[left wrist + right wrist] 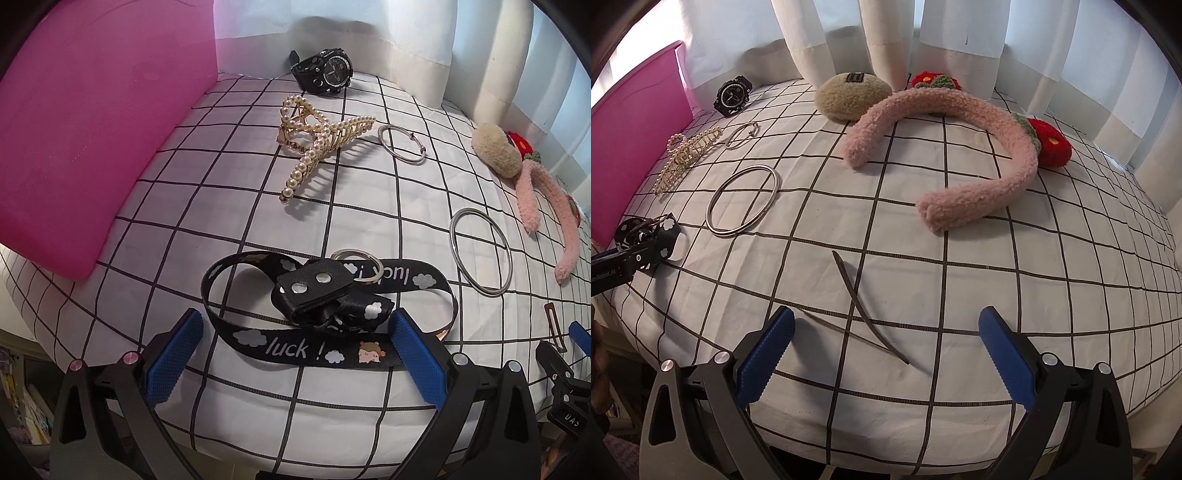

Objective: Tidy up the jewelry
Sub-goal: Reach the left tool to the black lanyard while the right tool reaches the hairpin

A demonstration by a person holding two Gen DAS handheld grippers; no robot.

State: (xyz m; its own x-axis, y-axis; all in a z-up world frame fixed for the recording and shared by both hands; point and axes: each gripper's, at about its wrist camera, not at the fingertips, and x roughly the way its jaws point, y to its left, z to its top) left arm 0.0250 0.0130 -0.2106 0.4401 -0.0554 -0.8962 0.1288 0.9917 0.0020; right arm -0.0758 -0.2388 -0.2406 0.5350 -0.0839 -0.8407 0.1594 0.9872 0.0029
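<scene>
Lanyard: black strap (325,295) printed "luck !" is laid on the desk between the left gripper (295,354) jaws, which are spread apart.
Right gripper (886,354): jaws apart, over a thin dark clip (864,306).
Container: pink bin (92,129), interior not visible.
Surface: grid-patterned cloth (997,295); white curtains (886,37) behind.

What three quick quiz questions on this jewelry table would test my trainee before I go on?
1. True or false: the left gripper is shut on the black "luck!" lanyard.
2. Which lies nearest the pink bin: A) pearl hair claw, B) pink fuzzy headband, C) large silver bangle?
3. What thin dark item lies ahead of the right gripper?

Key: 1. False; its jaws are open around the strap. 2. A. 3. A thin dark hair clip.
</scene>
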